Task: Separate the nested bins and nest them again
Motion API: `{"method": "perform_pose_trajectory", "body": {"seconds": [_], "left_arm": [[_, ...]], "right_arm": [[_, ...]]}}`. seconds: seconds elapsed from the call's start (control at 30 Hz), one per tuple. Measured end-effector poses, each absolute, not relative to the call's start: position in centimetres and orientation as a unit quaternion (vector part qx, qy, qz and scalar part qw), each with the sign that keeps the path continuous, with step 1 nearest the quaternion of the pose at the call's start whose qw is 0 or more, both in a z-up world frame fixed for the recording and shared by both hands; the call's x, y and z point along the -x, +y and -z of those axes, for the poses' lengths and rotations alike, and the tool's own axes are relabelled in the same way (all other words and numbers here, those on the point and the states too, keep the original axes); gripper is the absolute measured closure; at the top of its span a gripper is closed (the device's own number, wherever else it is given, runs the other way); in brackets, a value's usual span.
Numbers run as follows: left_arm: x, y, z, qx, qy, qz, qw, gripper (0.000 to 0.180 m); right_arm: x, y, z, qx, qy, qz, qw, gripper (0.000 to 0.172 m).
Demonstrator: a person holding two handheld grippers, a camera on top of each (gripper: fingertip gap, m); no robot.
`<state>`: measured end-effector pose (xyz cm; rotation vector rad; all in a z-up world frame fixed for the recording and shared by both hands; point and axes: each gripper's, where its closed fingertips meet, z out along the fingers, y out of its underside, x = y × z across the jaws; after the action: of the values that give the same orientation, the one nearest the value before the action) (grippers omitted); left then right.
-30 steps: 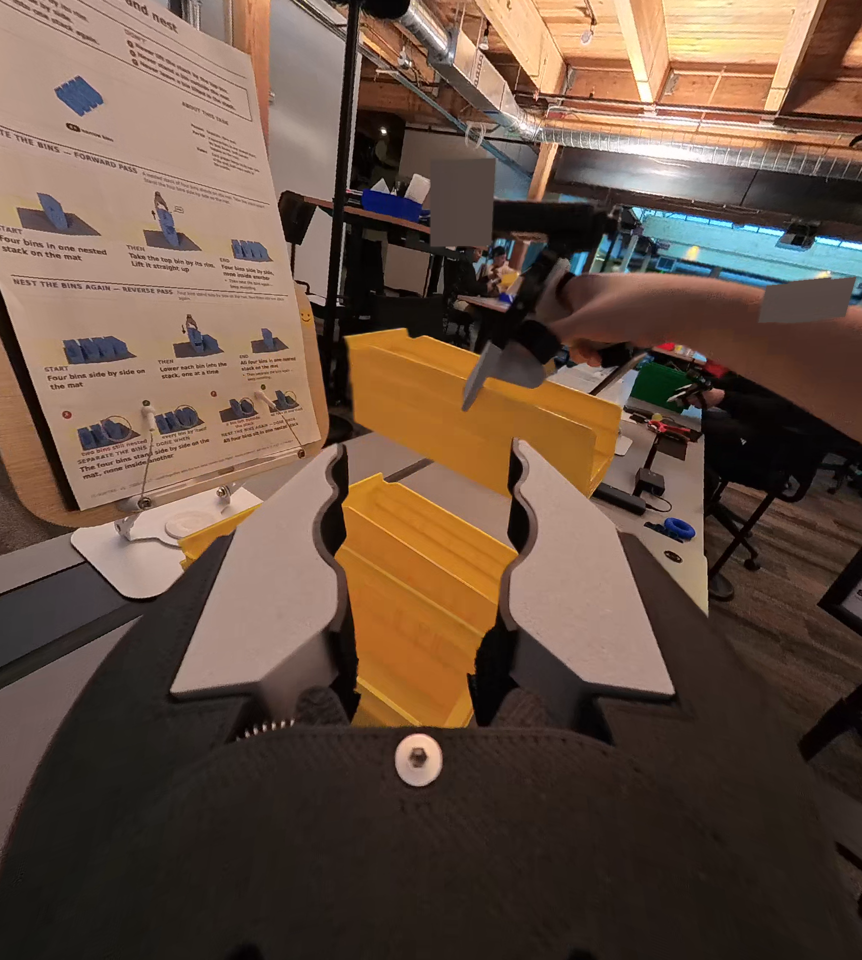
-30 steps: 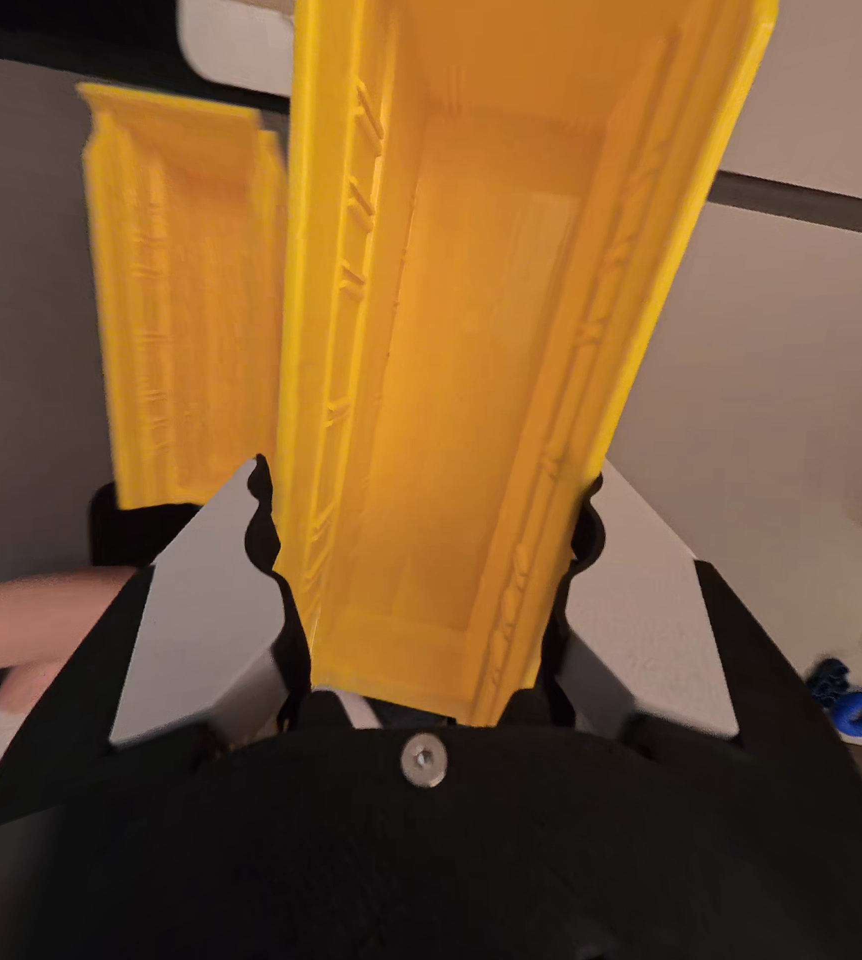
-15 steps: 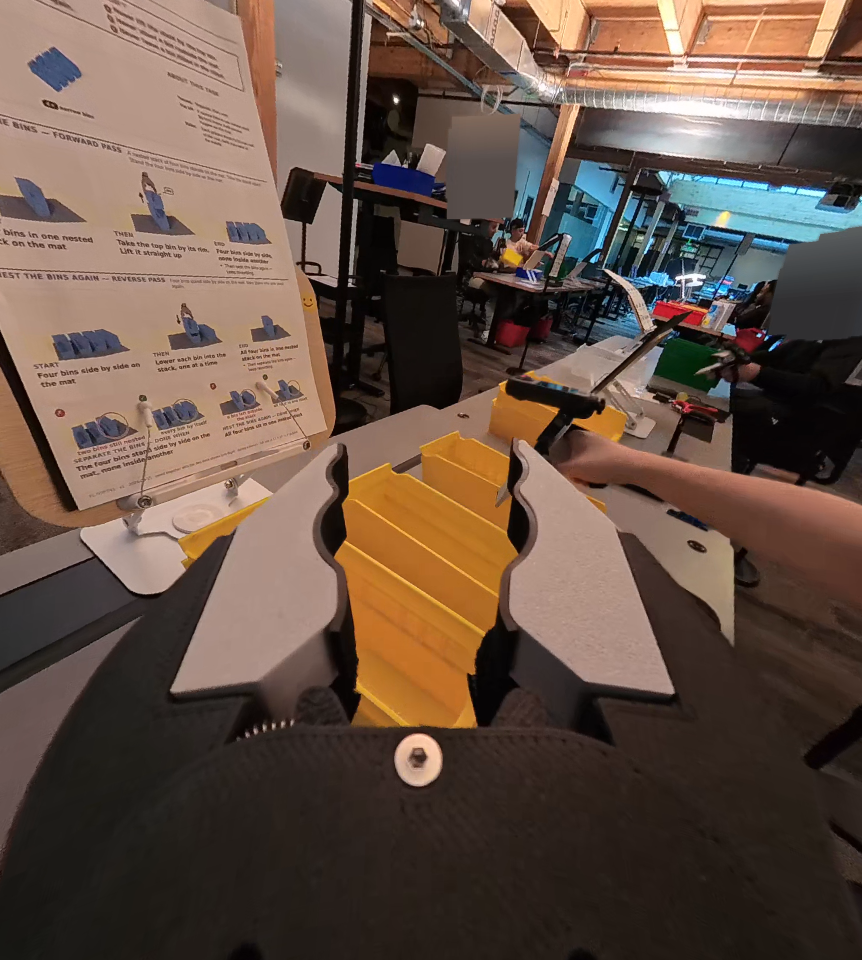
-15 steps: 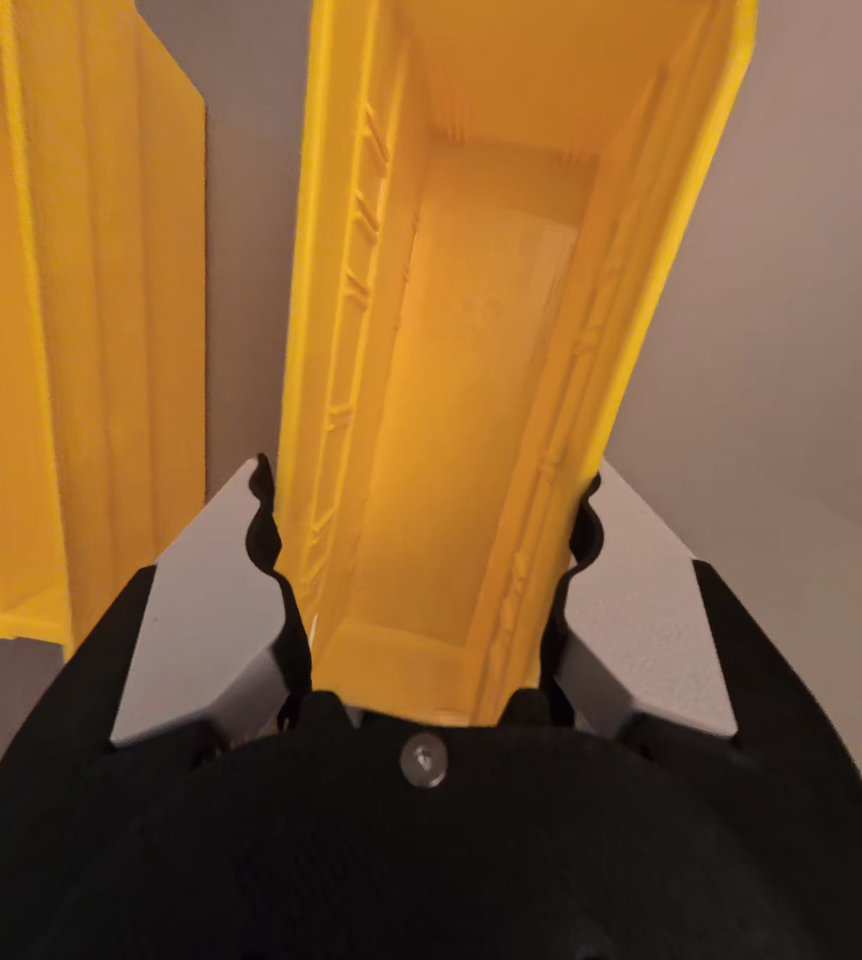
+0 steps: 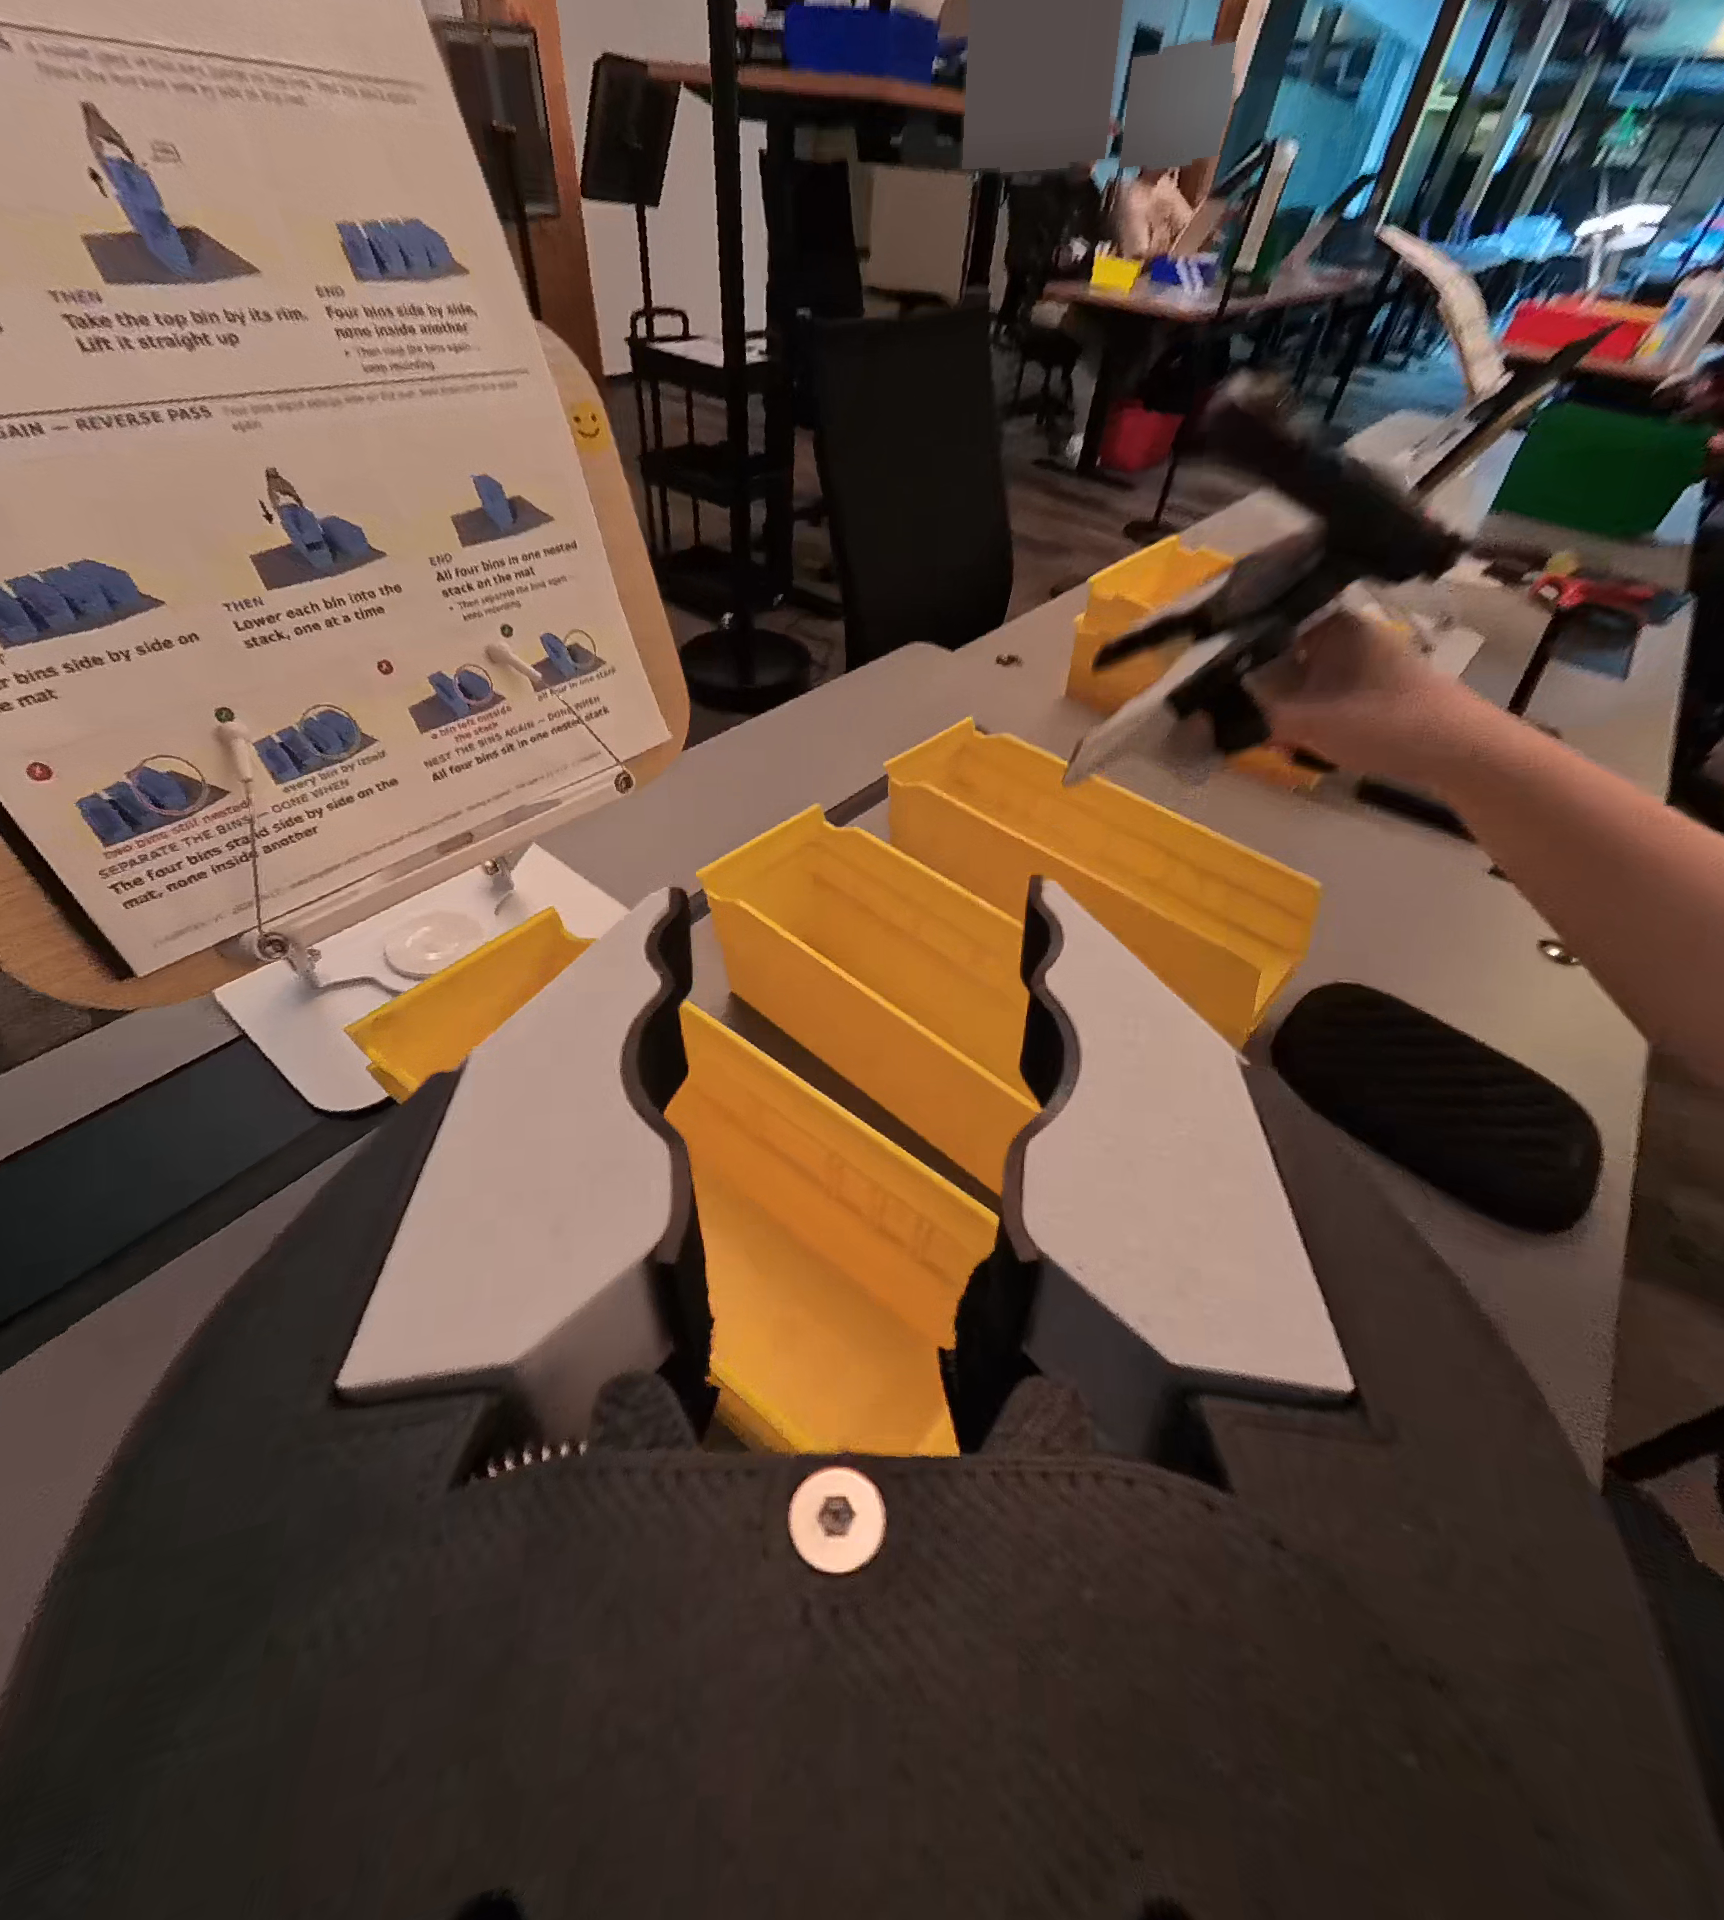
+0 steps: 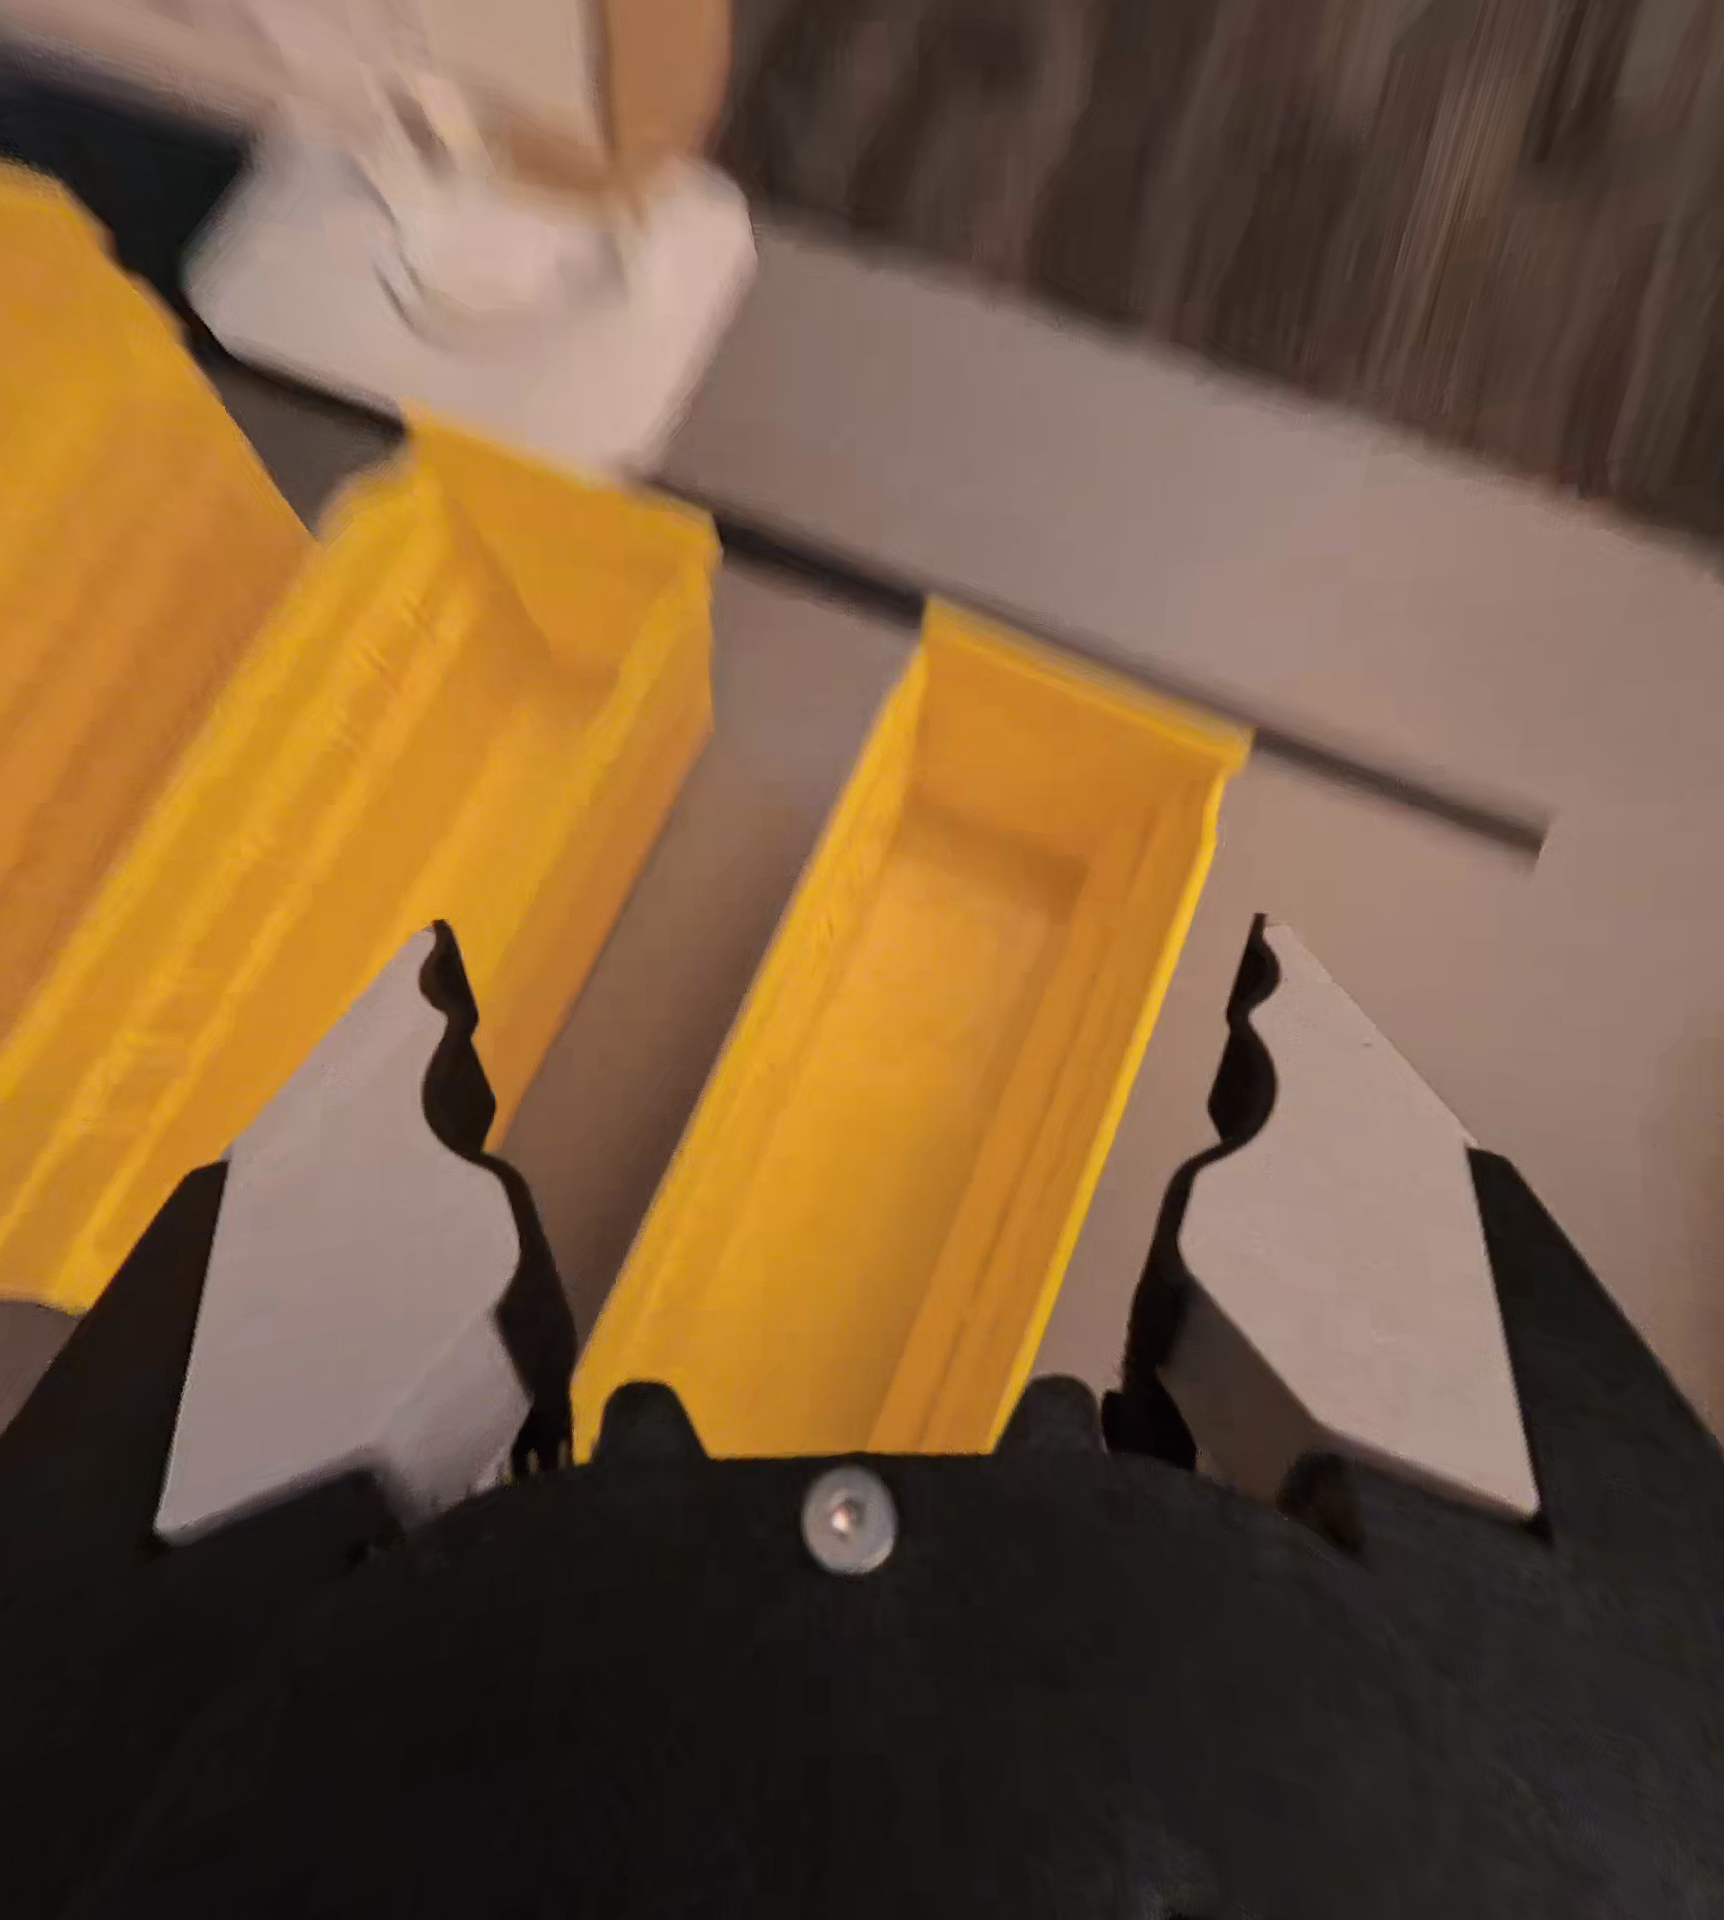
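- A grey table point(image 5: 1460, 935) carries everything.
- Three yellow bins stand on it side by side, apart: a near bin point(image 5: 816, 1226), a middle bin point(image 5: 868, 966) and a far-right bin point(image 5: 1128, 862).
- More yellow bins point(image 5: 1138, 613) stand at the far edge.
- A white stand base point(image 5: 338, 1008) rests far left.
- A black oblong pad point(image 5: 1440, 1101) lies right.

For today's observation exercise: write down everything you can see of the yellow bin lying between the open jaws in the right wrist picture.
The yellow bin is a long, narrow, open-topped trough of what looks like moulded plastic, with a stepped inner floor, ridged side walls and a flared lip at its far end. It is empty and stands upright on the grey table, apart from the neighbouring yellow bin on its left. The right gripper straddles its near end with its jaws spread wider than the bin, table showing on both sides, so nothing grips it.
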<state>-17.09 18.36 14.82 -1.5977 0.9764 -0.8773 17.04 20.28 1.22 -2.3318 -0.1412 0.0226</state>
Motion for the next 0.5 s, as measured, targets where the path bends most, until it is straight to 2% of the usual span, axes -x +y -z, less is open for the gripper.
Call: {"method": "perform_pose_trajectory", "body": {"seconds": [0.07, 0.1, 0.2, 0.27, 0.33, 0.37, 0.4, 0.5], "left_arm": [[15.8, 18.0, -14.6, 0.663, 0.417, 0.348, 0.515, 0.116], [15.2, 17.8, -14.6, 0.66, 0.422, 0.343, 0.518, 0.115], [12.7, 16.8, -14.4, 0.644, 0.446, 0.341, 0.519, 0.116], [10.6, 15.5, -13.9, 0.63, 0.468, 0.36, 0.505, 0.116], [8.6, 14.4, -13.3, 0.62, 0.484, 0.376, 0.489, 0.116], [7.9, 14.3, -12.9, 0.62, 0.487, 0.373, 0.488, 0.115], [7.4, 14.8, -12.5, 0.628, 0.484, 0.361, 0.492, 0.111], [7.6, 17.5, -11.5, 0.664, 0.454, 0.292, 0.518, 0.09]], "right_arm": [[-15.3, 21.4, -7.5, 0.845, -0.088, -0.028, 0.527, 0.034], [-14.7, 21.3, -10.6, 0.801, -0.098, -0.035, 0.59, 0.044], [-13.7, 19.4, -17.4, 0.673, -0.117, -0.058, 0.728, 0.053], [-13.4, 18.3, -18.7, 0.621, -0.134, -0.085, 0.768, 0.061], [-14.5, 18.1, -17.7, 0.602, -0.122, -0.096, 0.783, 0.063], [-15.4, 18.3, -17.6, 0.578, -0.112, -0.096, 0.803, 0.077], [-16.0, 18.6, -17.7, 0.562, -0.108, -0.102, 0.813, 0.083], [-17.5, 19.2, -17.1, 0.567, -0.073, -0.151, 0.807, 0.082]]}}
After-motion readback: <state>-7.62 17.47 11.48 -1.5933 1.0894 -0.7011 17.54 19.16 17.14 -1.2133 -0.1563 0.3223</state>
